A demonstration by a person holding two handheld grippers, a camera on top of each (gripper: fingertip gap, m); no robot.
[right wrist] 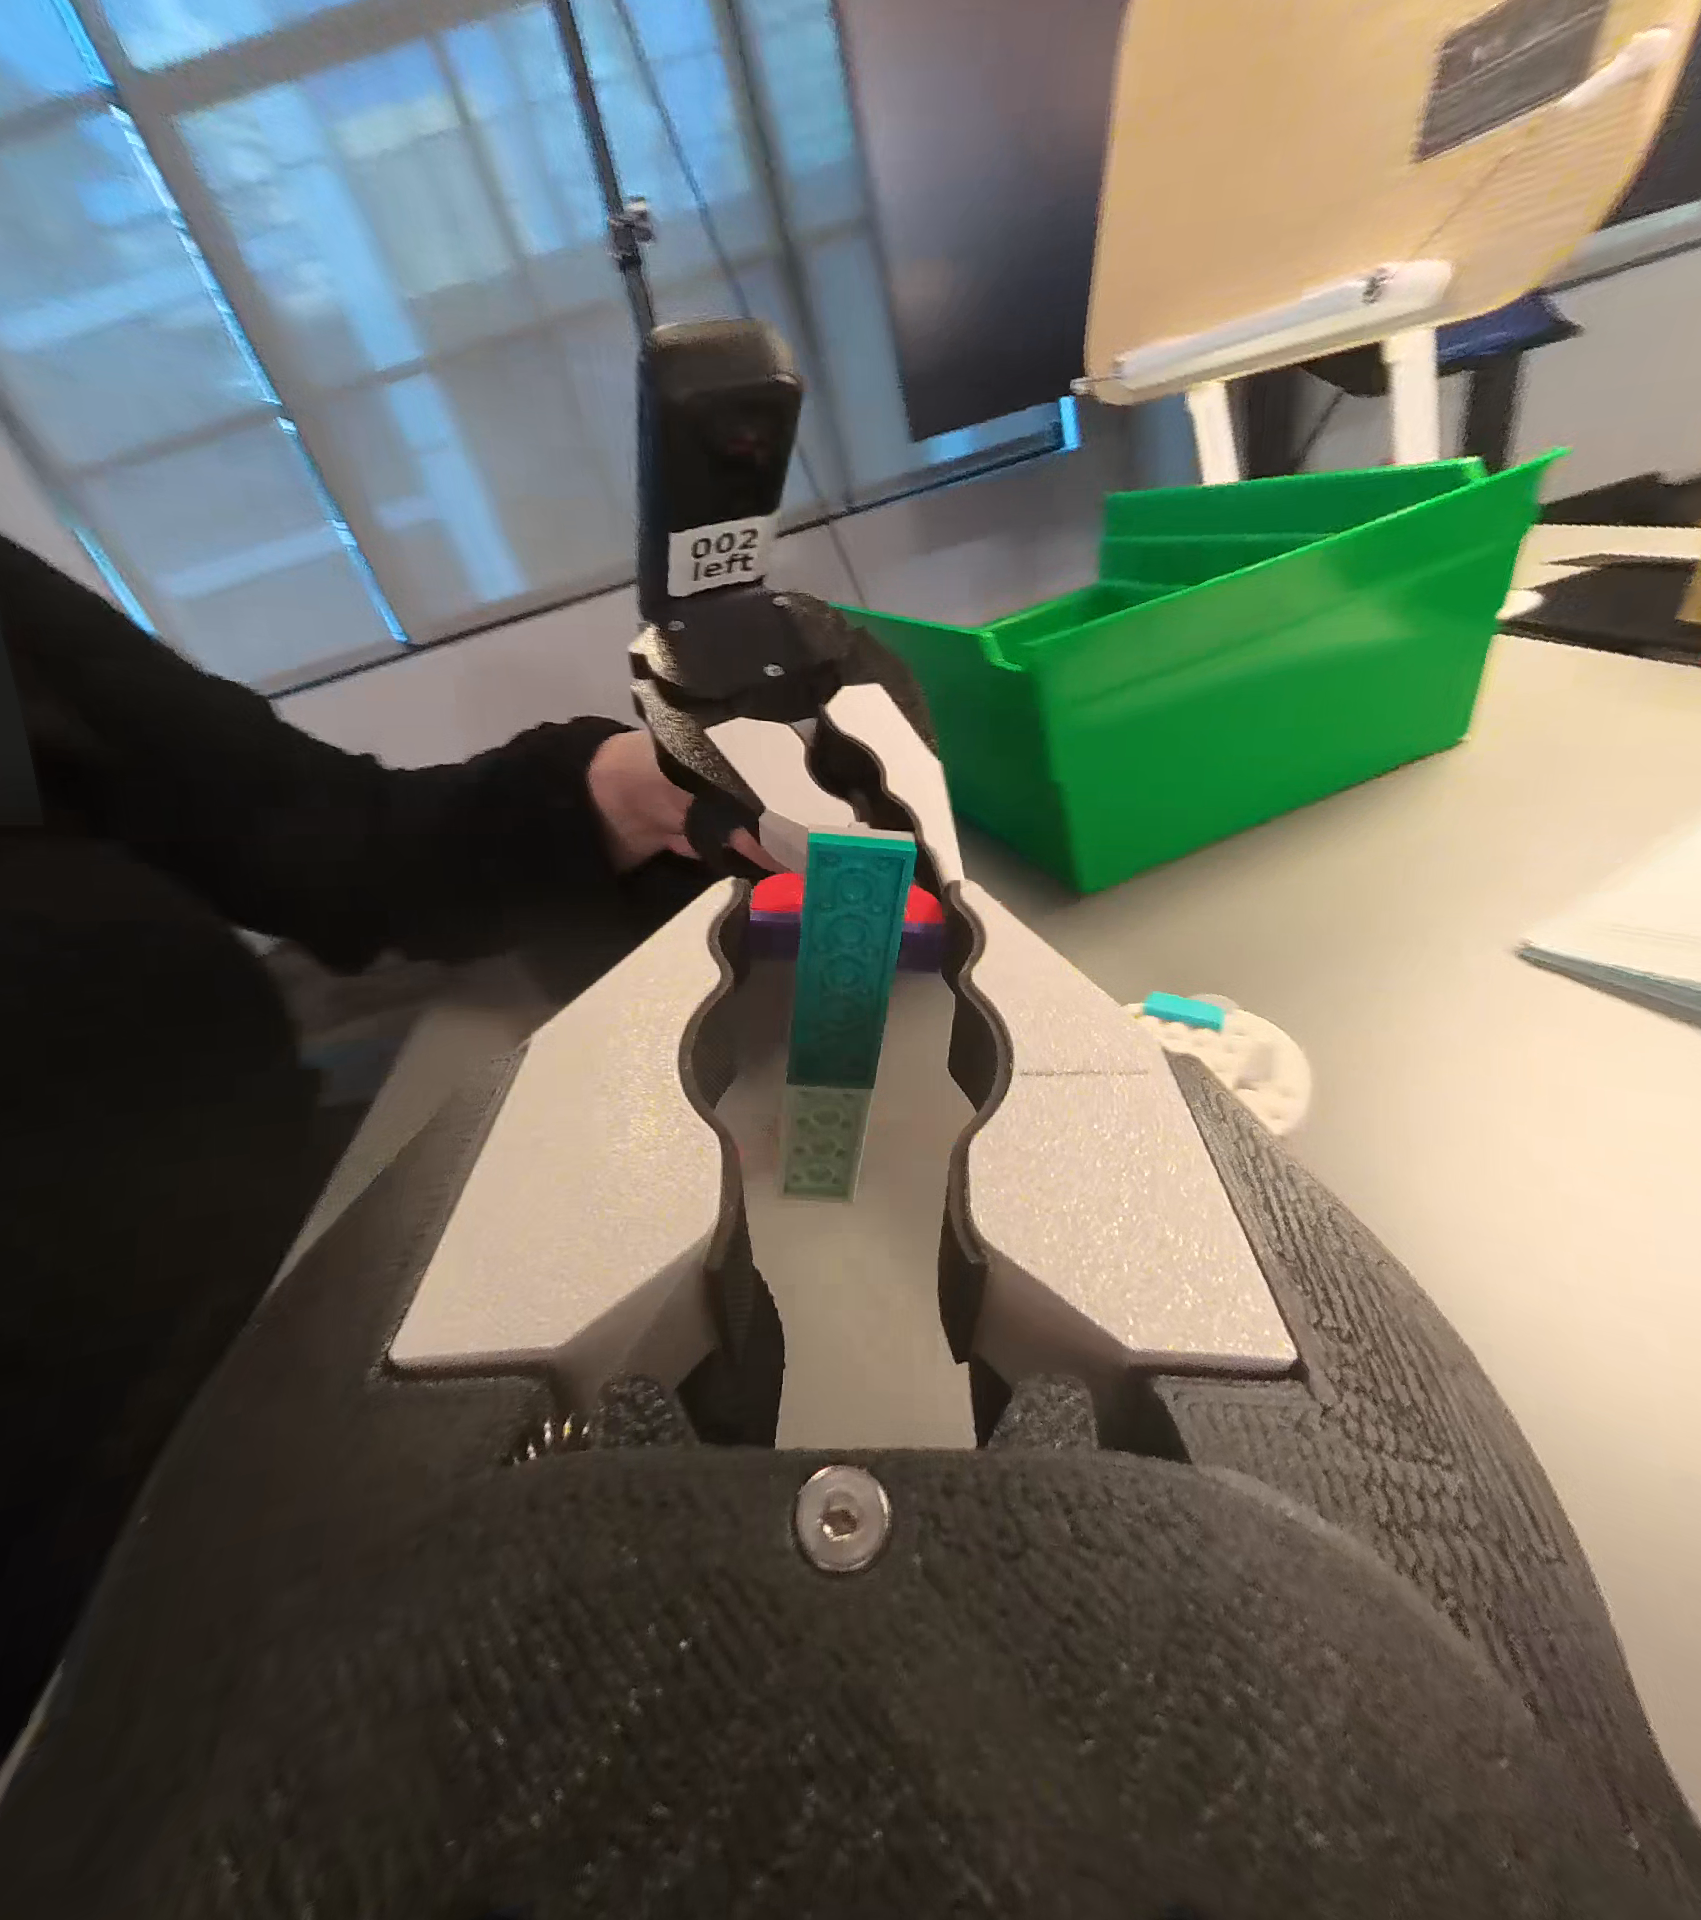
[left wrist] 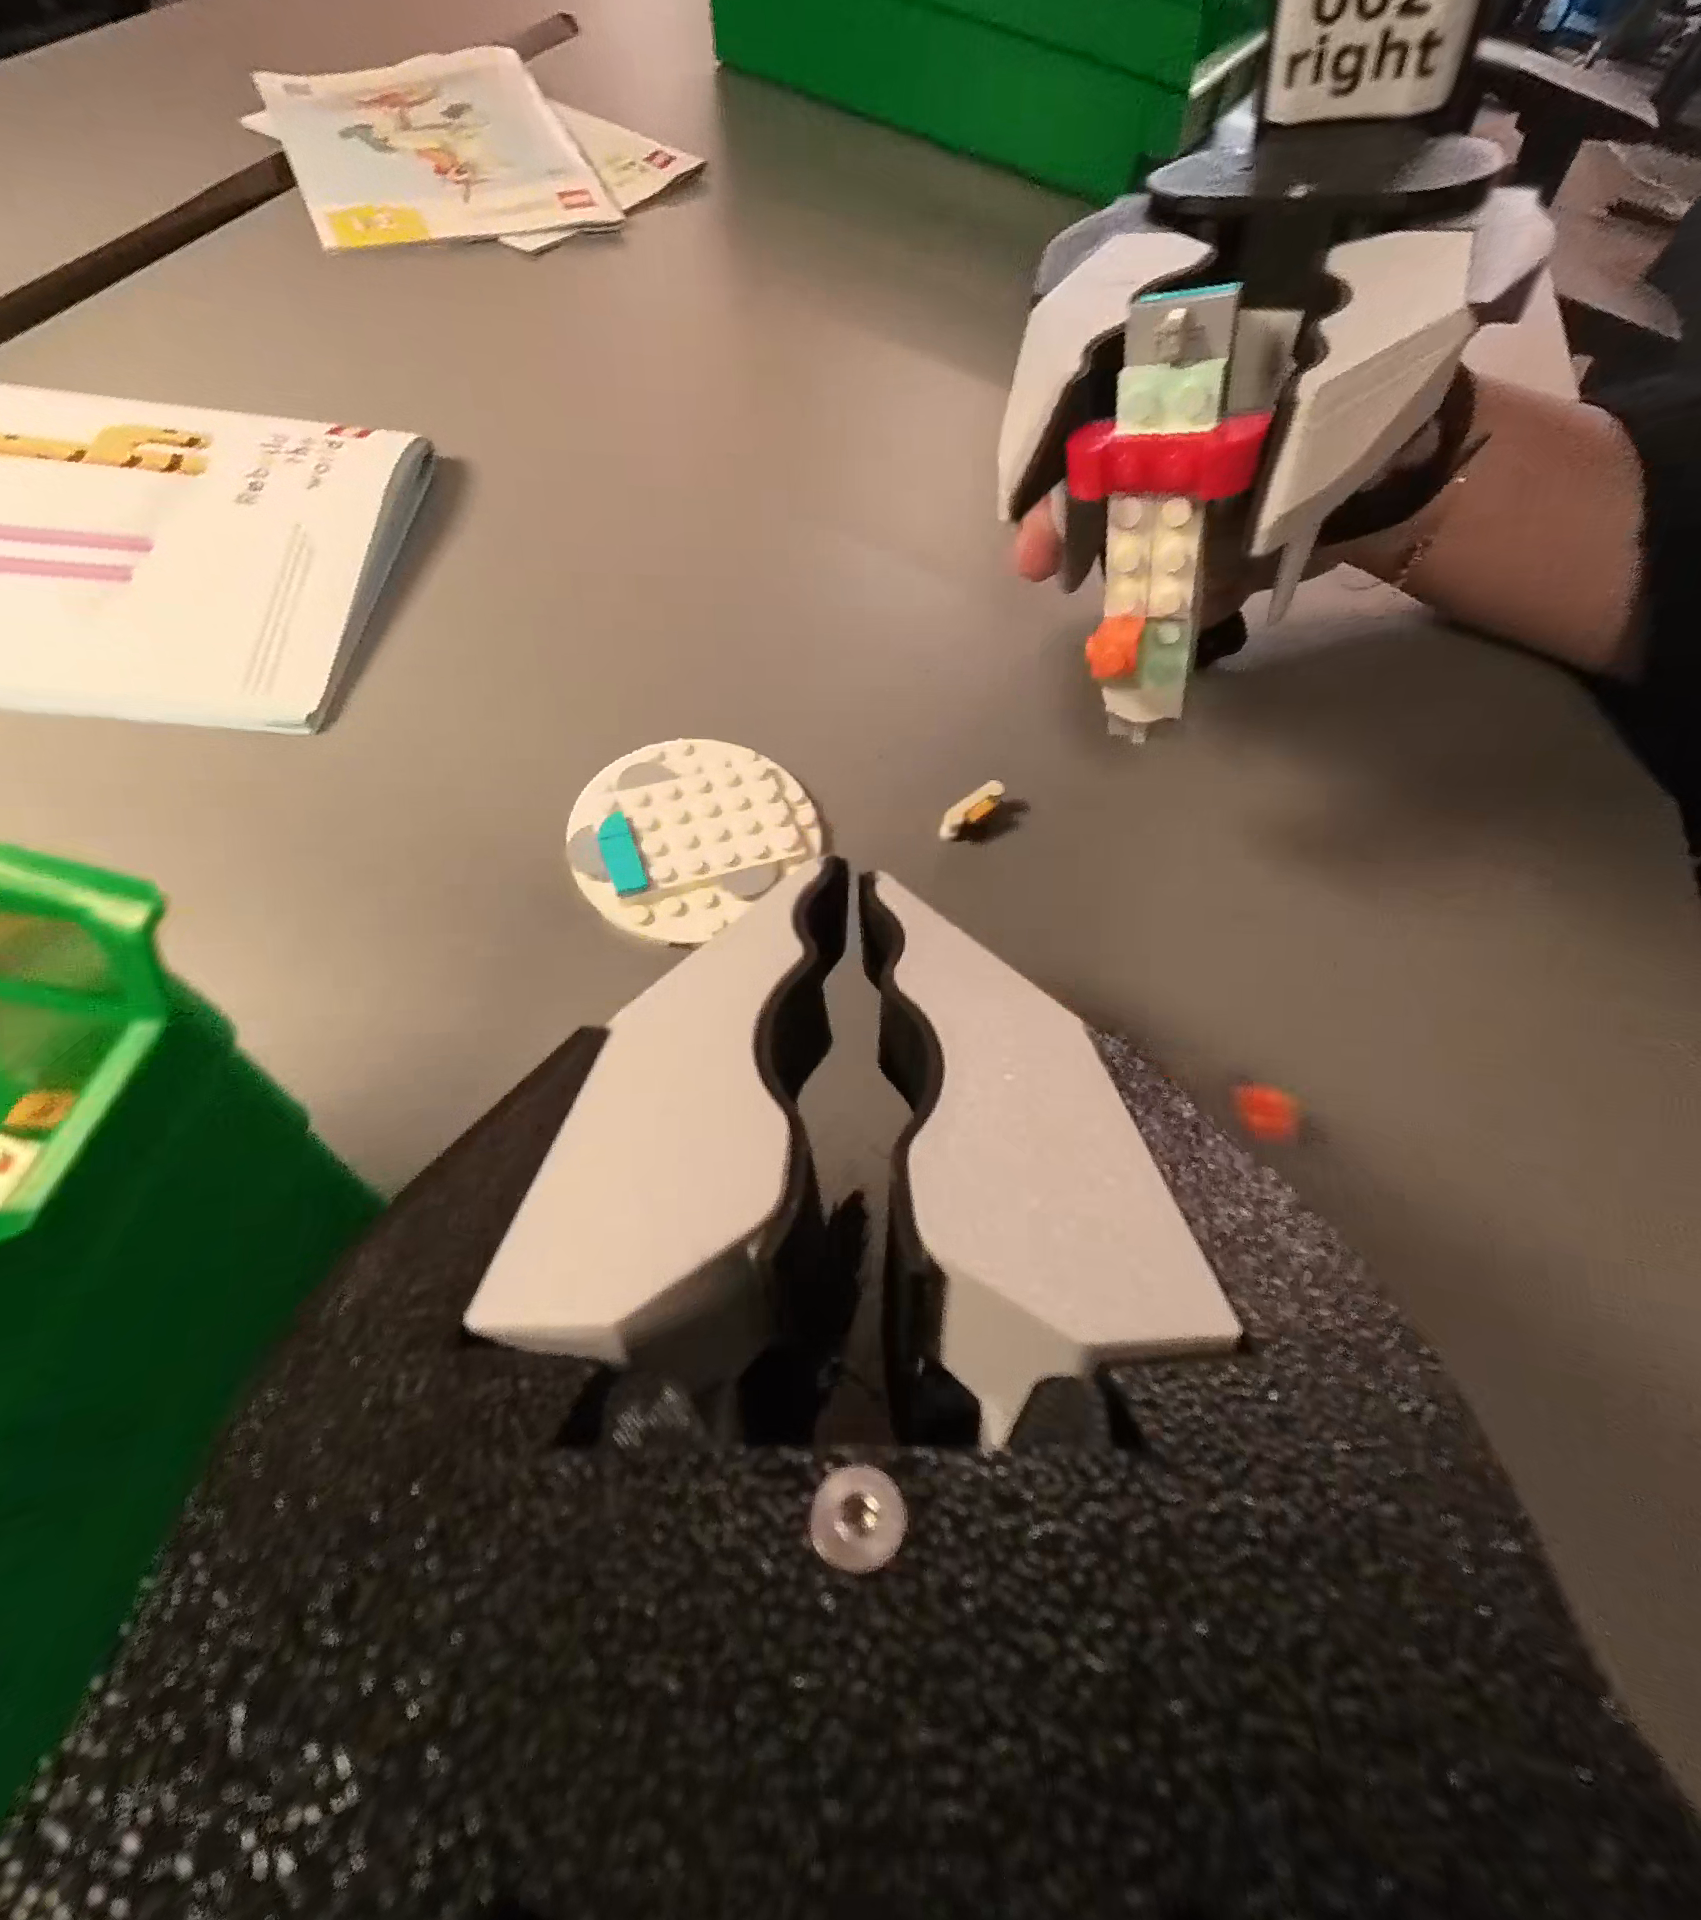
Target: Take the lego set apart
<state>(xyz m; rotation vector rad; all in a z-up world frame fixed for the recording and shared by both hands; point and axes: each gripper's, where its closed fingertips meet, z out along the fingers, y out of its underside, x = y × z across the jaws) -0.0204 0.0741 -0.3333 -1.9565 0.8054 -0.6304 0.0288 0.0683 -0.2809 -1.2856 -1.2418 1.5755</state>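
**Right claw grips the lego strip, left claw nearly closed**

The right claw [left wrist: 1184, 488] clamps a long lego strip [left wrist: 1152, 540] at its red cross-piece, held above the counter [left wrist: 929, 520]. The left claw [left wrist: 851, 883] holds nothing – fingers almost touching – just beside the round white lego plate [left wrist: 711, 821]. A small loose piece [left wrist: 971, 810] lies nearby – green bin [left wrist: 46, 1351] at the left

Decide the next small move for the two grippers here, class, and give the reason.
Probably bring the left gripper, nearly shut and empty, across to the orange piece at the low end of the lego strip. The right gripper holds that strip above the table, so its end is free to pinch.
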